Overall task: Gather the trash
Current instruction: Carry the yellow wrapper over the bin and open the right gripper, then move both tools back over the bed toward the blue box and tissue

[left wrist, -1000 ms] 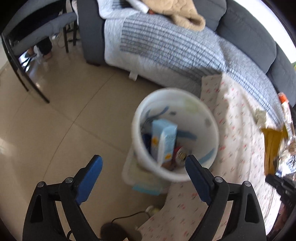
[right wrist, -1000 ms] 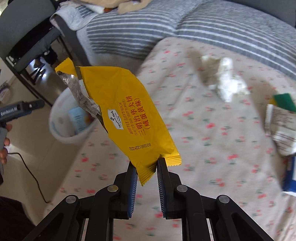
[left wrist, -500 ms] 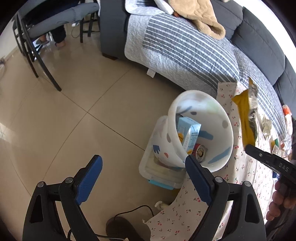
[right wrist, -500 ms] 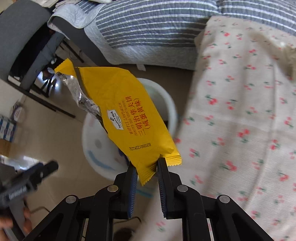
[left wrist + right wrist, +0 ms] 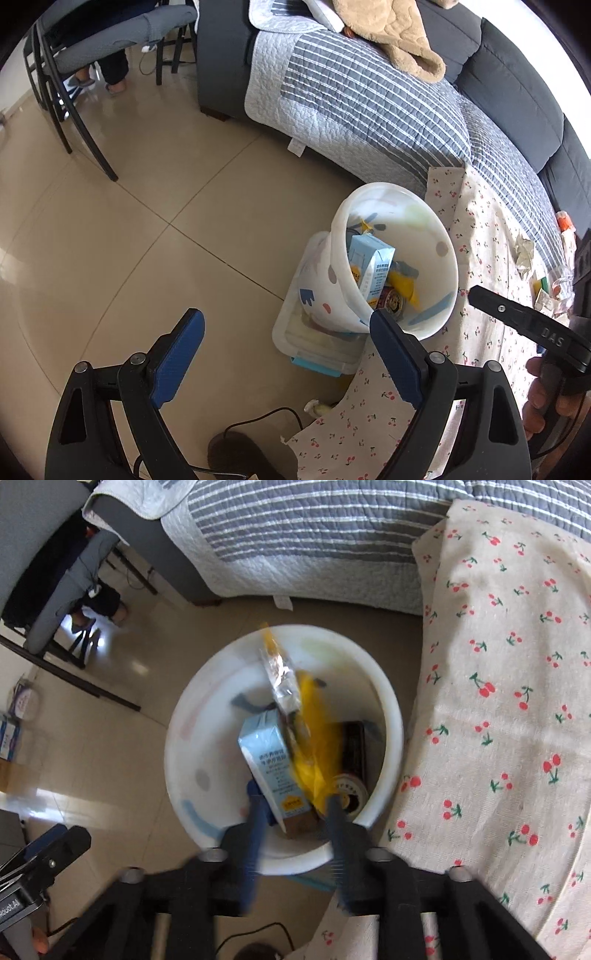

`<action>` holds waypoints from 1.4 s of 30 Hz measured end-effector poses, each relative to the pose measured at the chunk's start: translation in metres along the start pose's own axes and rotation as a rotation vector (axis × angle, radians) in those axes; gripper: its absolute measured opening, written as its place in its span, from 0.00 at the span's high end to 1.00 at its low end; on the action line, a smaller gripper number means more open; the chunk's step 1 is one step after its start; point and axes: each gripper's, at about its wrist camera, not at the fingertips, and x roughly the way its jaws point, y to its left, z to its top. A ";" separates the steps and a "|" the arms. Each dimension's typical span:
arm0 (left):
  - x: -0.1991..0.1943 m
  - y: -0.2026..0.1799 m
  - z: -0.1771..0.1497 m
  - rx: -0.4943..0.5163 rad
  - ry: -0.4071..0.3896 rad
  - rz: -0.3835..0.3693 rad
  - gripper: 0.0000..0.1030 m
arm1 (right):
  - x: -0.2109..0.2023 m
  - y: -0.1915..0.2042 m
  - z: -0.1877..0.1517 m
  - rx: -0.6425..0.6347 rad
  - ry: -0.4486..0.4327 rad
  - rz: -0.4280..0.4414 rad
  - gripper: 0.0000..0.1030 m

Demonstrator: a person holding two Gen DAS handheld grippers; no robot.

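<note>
Beside the cherry cloth (image 5: 509, 701), on the tan floor (image 5: 129, 240), stands a white bin (image 5: 388, 709). Right gripper (image 5: 295, 805) is above it; its jaws have just been opening, and the yellow wrapper (image 5: 314, 738) is loose inside the bin. Left gripper (image 5: 288, 350) hangs nearby, jaws wide apart, holding nothing.

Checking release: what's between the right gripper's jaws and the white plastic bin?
Nothing gripped: right gripper, jaws just opened, hangs over white bin; yellow foil wrapper falls inside. Right wrist view.
</note>
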 end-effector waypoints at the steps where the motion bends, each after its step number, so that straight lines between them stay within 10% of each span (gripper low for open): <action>1: 0.000 -0.002 0.000 0.004 0.001 0.002 0.10 | -0.001 0.000 0.000 -0.003 -0.004 0.000 0.51; 13: 0.001 -0.044 -0.004 0.068 0.008 -0.012 0.10 | -0.049 -0.015 -0.014 -0.054 -0.060 -0.095 0.29; 42: 0.025 -0.228 -0.038 0.375 -0.010 -0.048 0.10 | -0.193 -0.251 -0.085 0.225 -0.242 -0.426 0.14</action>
